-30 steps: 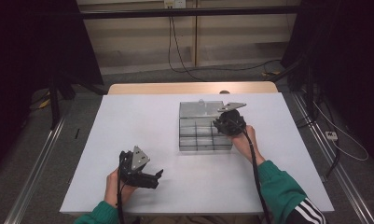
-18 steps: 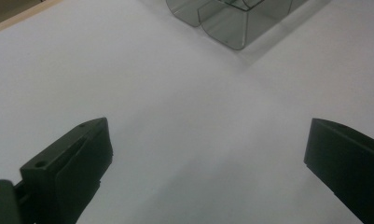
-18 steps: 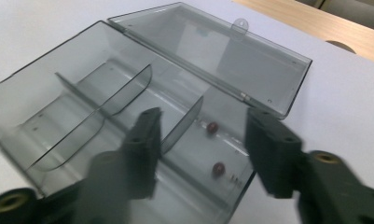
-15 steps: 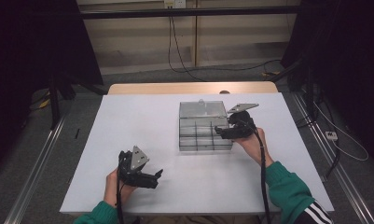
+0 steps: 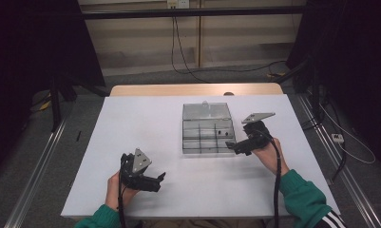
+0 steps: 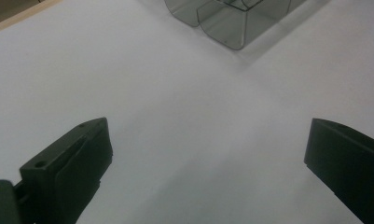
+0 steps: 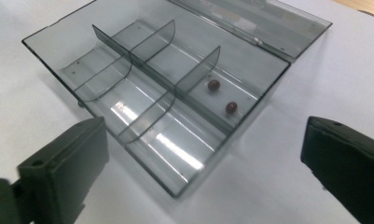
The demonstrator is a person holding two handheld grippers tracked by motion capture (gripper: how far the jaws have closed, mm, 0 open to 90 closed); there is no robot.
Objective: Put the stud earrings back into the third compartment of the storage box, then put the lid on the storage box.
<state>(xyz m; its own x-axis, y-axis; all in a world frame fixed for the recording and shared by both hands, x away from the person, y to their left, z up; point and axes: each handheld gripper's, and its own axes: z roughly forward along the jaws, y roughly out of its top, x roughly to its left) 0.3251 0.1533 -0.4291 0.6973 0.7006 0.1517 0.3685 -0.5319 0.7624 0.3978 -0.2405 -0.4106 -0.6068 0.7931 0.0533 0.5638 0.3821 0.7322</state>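
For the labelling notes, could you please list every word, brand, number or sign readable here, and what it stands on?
No readable text in any view.
Clear grey plastic compartment box: no label or mark; it holds two small dark red beads.
White table top: plain.
Black left gripper and black right gripper: no marking legible.

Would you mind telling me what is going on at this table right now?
A person works a clear compartment box with a gripper in each hand. Two small dark red beads lie in one compartment. The right gripper, jaws just opened with nothing between them, sits by the box's near right corner. The left gripper rests open on the white table.
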